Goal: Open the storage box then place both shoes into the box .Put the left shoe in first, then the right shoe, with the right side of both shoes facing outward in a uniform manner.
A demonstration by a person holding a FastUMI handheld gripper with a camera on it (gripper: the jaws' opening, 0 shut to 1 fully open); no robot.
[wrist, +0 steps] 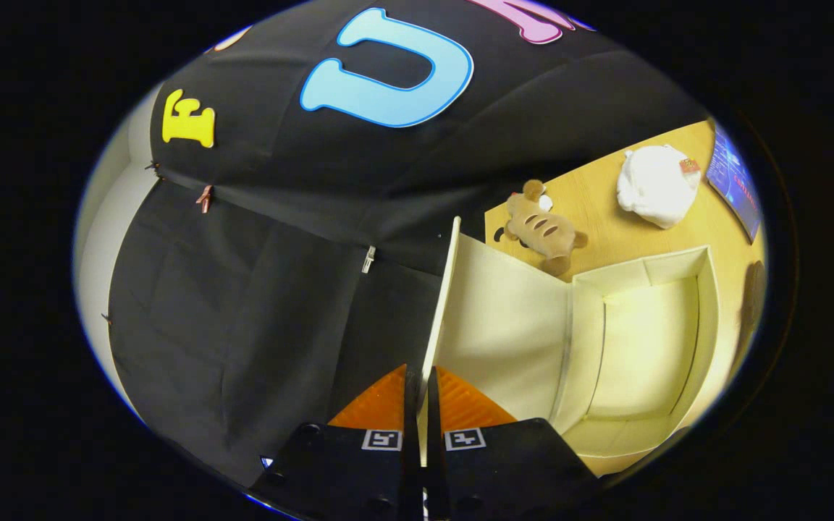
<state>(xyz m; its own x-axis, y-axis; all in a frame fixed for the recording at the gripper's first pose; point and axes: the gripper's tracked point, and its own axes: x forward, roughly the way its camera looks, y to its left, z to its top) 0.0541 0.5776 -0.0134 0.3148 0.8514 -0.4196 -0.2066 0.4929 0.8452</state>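
The tongs (420,383) are closed narrow on the thin edge of the lid (453,289), one finger on each face of it; the lid stands swung open, edge-on, running away from the fingertips; just beyond it (on the far side from the black cloth) the box (706,289) lies open, its pale inside empty, its walls joined to the lid along a hinge line; the box rests on a wooden surface (605,217); past the box a brown plush toy (544,228) lies near the lid's far corner; farther on a white bundle (656,184) sits well apart from the toy; at the far rim of the surface a dark screen (734,184) shows partly.
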